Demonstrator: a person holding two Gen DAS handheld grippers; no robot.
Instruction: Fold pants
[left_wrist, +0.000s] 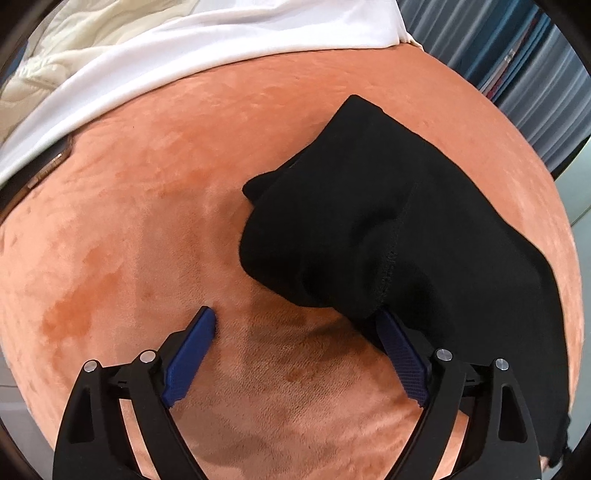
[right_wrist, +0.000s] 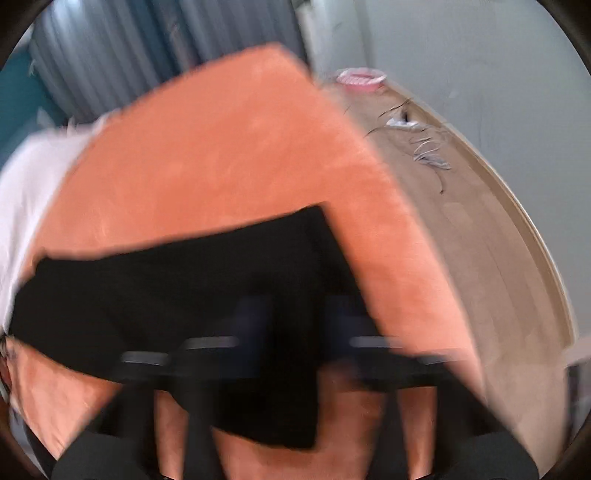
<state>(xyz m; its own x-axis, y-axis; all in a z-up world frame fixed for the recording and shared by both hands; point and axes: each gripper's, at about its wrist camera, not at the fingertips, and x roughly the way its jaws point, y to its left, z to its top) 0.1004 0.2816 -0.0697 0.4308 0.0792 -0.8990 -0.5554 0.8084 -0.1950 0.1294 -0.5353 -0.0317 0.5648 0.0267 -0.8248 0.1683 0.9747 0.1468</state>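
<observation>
Black pants lay bunched on the orange blanket, around 2 o'clock from the left gripper; its jaws were spread wide, right pad under the cloth. Right gripper was blurry, squeezed together on the pants' edge.

Orange blanket, white sheet, grey curtain

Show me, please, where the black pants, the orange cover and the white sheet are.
black pants (left_wrist: 388, 221), left wrist view, middle of the bunched cloth.
orange cover (left_wrist: 147, 221), left wrist view, bare plush left of the pants.
white sheet (left_wrist: 184, 55), left wrist view, smooth upper part.
</observation>
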